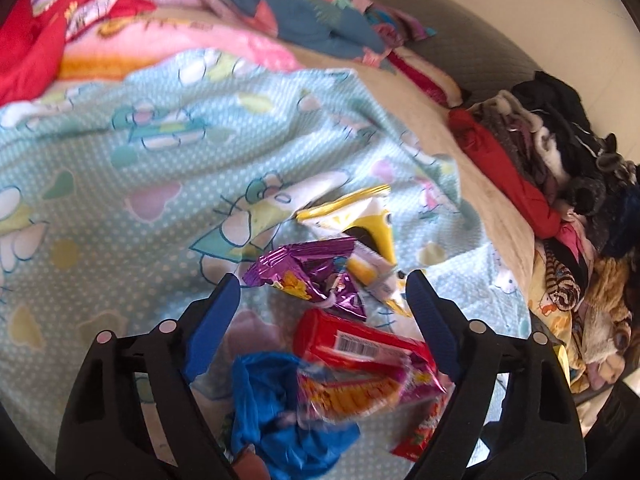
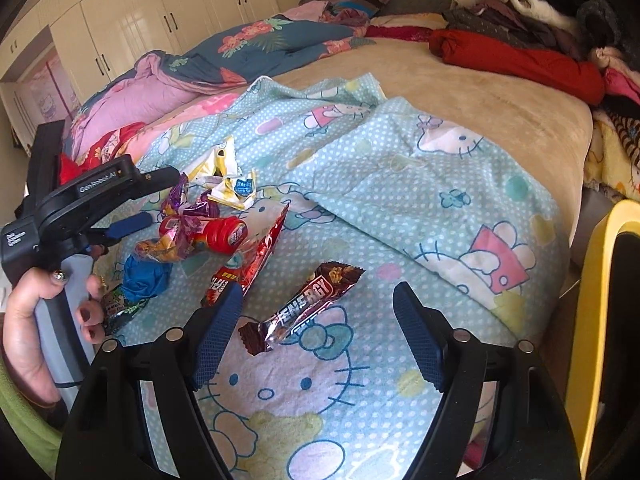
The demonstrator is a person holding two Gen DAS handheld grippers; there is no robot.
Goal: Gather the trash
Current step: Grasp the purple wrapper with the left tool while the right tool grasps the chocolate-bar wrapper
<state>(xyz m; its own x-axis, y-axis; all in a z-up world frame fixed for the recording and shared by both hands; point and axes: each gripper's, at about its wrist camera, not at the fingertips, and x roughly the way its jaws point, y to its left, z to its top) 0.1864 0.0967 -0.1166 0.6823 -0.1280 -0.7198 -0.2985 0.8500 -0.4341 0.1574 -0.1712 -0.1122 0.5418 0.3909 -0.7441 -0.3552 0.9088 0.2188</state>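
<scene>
Left tool: fingers spread wide, holding nothing, poised low over a heap of wrappers on the cartoon-cat blanket. Inside the gap, from left: a crumpled blue wrapper nearest the camera, a purple foil wrapper just ahead at the fingertips, a red packet with a barcode beside an orange printed wrapper; further on, a yellow and white packet. All overlapping or touching, blurred in places.

Right tool: also spread apart and empty, aimed at a single brown energy bar wrapper lying alone on the blanket, well apart from the heap. Wrapper directly ahead, between the fingertips but closer to the left finger; long axis slanting from near-left to far-right, so not square to the closing line. Probably needs a slight turn of the wrist, or a small shift left, before closing across the narrow width.

Seen from the right view too: left tool held by a hand at the far left, over the same heap, beside a red foil wrapper. Right tool clearly nearer the bar; left tool nearer the pile.

Far right: a folded clothes stack along the bed edge, a yellow rim of some container, unclear what.
</scene>
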